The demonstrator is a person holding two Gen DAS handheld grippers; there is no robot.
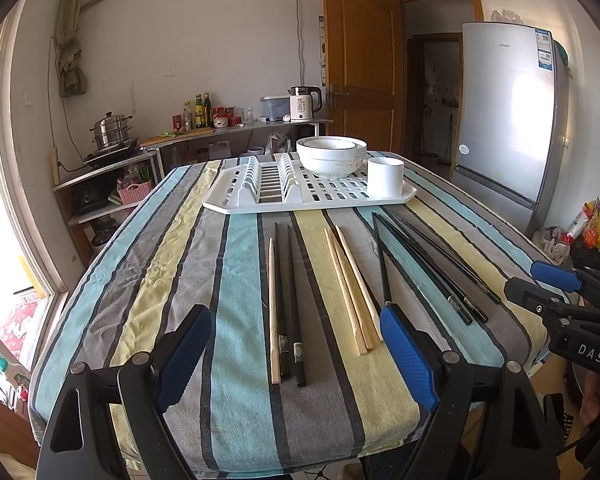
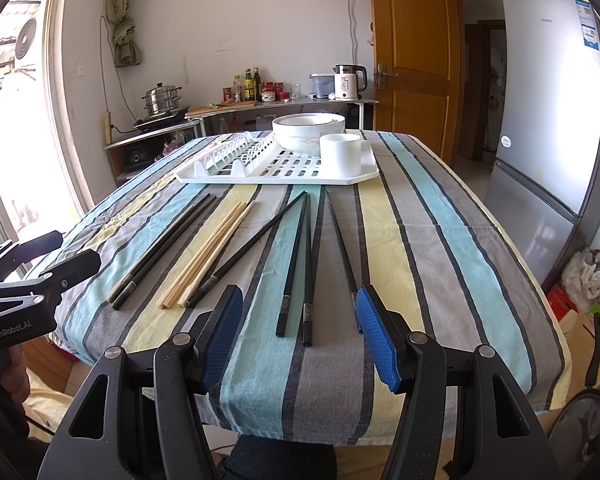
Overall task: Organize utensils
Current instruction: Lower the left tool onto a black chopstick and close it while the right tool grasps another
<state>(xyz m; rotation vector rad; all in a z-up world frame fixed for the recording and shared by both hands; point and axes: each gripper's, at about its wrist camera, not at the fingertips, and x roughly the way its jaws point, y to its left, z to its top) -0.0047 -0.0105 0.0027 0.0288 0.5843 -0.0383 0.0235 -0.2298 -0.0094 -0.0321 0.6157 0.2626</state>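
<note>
While both grippers hang at the near table edge, nothing is picked up yet: the left gripper (image 1: 296, 354) has its jaws spread wide and empty, and the right gripper (image 2: 300, 328) likewise stands wide apart, holding nothing. All chopsticks lie on the striped cloth (image 2: 440, 248) just in front of the rack (image 2: 340, 176), which carries a cup (image 2: 340, 154) and bowls (image 2: 308, 130). From the rack's left end rightward there is a mixed trio (image 1: 285, 304), a bamboo bundle (image 1: 352, 288), and black sticks (image 2: 300, 264) nearest the cup.

The sticks are thin, smooth and touching, so a pinch may catch only one, or roll a neighbour away. The soft cloth could bunch under a fingertip and drag the whole row. A stick gripped near its end would likely swing and strike the cup or bowls.
</note>
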